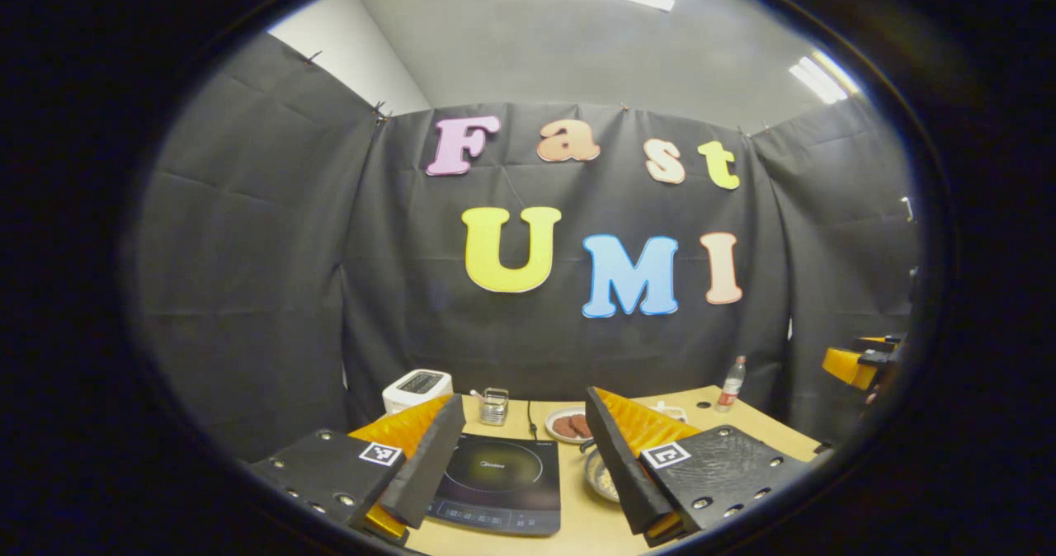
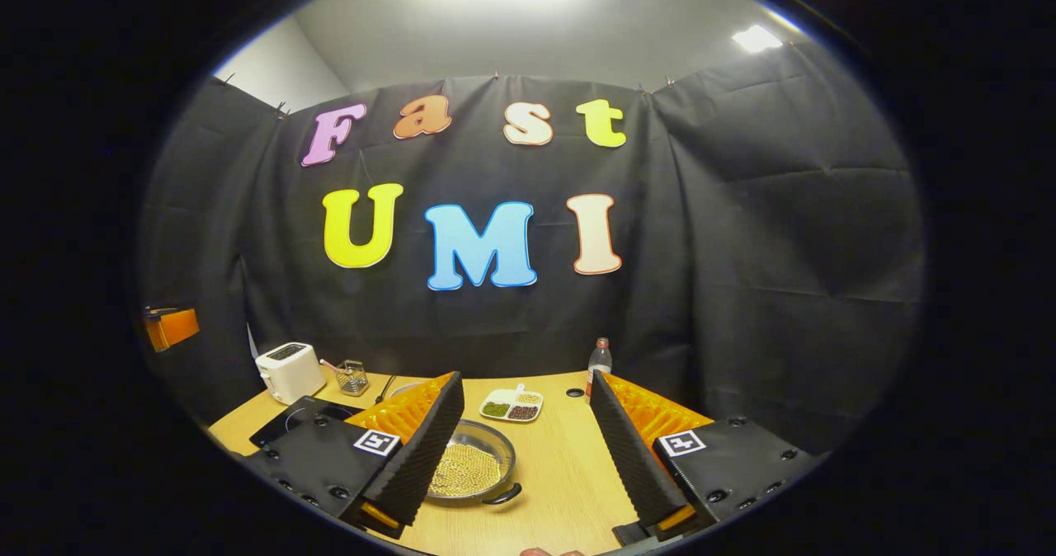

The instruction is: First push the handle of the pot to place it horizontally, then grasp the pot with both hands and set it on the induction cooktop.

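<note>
Both grippers, left [image 1: 524, 457] and right [image 2: 528, 449], are held above the table with jaws spread, nothing pinched. The pot [image 2: 470, 472] is untouched; its handle [image 2: 503, 497] must be pushed first.

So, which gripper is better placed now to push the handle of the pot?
Right, probably. In the right gripper view the pot and its handle lie between the open right gripper. The open left gripper frames the induction cooktop.

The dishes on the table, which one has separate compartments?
The small white tray near the bottle: it is divided into sections of different fillings, whereas the metal pot is one open round bowl of pale grains.
</note>
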Available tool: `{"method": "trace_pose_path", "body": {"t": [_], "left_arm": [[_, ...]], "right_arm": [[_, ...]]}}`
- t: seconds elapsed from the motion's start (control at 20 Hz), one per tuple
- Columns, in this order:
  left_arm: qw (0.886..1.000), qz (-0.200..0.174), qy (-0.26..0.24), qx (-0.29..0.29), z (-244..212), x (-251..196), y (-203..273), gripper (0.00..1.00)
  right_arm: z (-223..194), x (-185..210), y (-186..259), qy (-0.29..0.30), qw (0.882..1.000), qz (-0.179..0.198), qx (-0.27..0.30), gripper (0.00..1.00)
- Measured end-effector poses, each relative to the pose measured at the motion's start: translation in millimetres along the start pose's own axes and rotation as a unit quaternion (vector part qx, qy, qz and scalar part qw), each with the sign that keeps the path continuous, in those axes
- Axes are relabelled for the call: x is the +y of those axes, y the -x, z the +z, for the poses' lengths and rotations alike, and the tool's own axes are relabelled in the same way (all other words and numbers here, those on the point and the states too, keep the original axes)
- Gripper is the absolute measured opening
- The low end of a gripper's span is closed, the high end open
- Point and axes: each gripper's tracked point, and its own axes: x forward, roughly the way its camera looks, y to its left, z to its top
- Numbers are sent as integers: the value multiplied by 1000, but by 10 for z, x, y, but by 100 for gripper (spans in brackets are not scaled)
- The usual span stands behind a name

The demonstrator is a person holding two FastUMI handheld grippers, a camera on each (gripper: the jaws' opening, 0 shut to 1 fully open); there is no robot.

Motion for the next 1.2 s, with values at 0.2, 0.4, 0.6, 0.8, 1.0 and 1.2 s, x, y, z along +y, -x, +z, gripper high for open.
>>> {"method": "trace_pose_path", "body": {"t": [0.2, 0.4, 0.6, 0.8, 1.0, 1.2], "left_arm": [[1000, -7, 3, 5, -56, 31, -52, 84], [1000, -19, -1, 7, -89, 5, -108, 84], [1000, -25, -2, 17, -194, -9, -108, 84], [999, -31, -4, 23, -265, -23, -125, 94], [999, -35, -5, 29, -333, -20, -182, 94], [999, -38, 6, 29, -377, -16, -183, 94]], "right_arm": [[-35, -10, 35, 5, 1000, -9, 6, 96], [-78, 33, 45, 9, 1000, -9, 15, 96], [-130, 132, 9, 7, 999, 2, 32, 97], [-250, 287, -84, 4, 997, 28, 70, 98], [-334, 419, -200, 14, 993, 53, 105, 92], [-470, 602, -246, 27, 985, 77, 154, 55]]}}
